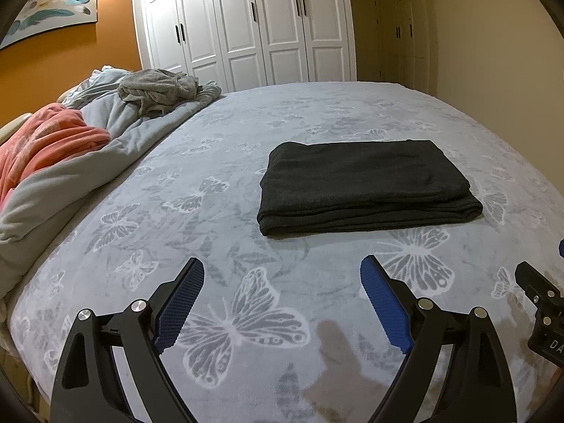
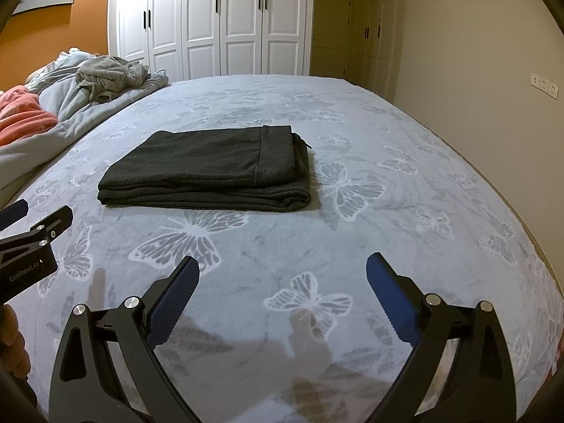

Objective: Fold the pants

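The dark grey pants (image 1: pixel 366 187) lie folded into a flat rectangle on the bed, ahead of both grippers; they also show in the right wrist view (image 2: pixel 208 169), with a hem band on top at the right end. My left gripper (image 1: pixel 282 275) is open and empty, held above the bedspread short of the pants. My right gripper (image 2: pixel 282 271) is open and empty too, also short of the pants. Each gripper shows at the edge of the other's view: the right one (image 1: pixel 543 303) and the left one (image 2: pixel 31 236).
The bed is covered by a grey butterfly-print bedspread (image 1: pixel 218 211). A heap of grey and salmon bedding (image 1: pixel 70 141) and a crumpled grey garment (image 1: pixel 158 91) lie at the far left. White wardrobe doors (image 1: pixel 253 24) stand behind the bed. A beige wall (image 2: pixel 476 53) runs along the right.
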Demonstrator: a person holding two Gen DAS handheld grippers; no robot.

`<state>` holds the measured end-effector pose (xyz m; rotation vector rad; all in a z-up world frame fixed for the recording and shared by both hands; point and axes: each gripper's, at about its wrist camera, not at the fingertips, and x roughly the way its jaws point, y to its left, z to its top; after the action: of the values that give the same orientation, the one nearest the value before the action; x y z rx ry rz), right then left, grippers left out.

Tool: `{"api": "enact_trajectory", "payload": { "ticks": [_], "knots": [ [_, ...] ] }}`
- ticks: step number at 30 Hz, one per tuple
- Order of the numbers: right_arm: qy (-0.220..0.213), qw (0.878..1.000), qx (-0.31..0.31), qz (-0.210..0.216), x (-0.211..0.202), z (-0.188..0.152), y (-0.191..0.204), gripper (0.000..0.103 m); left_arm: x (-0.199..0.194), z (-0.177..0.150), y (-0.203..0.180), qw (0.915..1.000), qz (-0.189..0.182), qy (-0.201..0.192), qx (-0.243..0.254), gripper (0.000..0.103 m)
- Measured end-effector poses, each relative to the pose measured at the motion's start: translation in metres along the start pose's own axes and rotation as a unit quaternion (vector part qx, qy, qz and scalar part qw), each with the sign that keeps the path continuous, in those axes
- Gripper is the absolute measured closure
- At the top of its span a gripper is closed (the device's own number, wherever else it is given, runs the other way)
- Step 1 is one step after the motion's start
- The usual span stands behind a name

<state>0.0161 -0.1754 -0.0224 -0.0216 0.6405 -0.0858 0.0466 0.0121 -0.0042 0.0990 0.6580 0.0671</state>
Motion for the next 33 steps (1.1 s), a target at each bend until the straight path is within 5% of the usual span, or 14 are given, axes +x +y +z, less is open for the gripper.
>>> {"api": "enact_trajectory", "payload": {
  "ticks": [33],
  "knots": [
    [0.001, 1.0, 0.002, 0.0, 0.0005, -0.0006, 0.0006, 0.009, 0.0007, -0.0001, -0.0001, 1.0, 0.004, 0.0, 0.002, 0.015]
  ]
}}
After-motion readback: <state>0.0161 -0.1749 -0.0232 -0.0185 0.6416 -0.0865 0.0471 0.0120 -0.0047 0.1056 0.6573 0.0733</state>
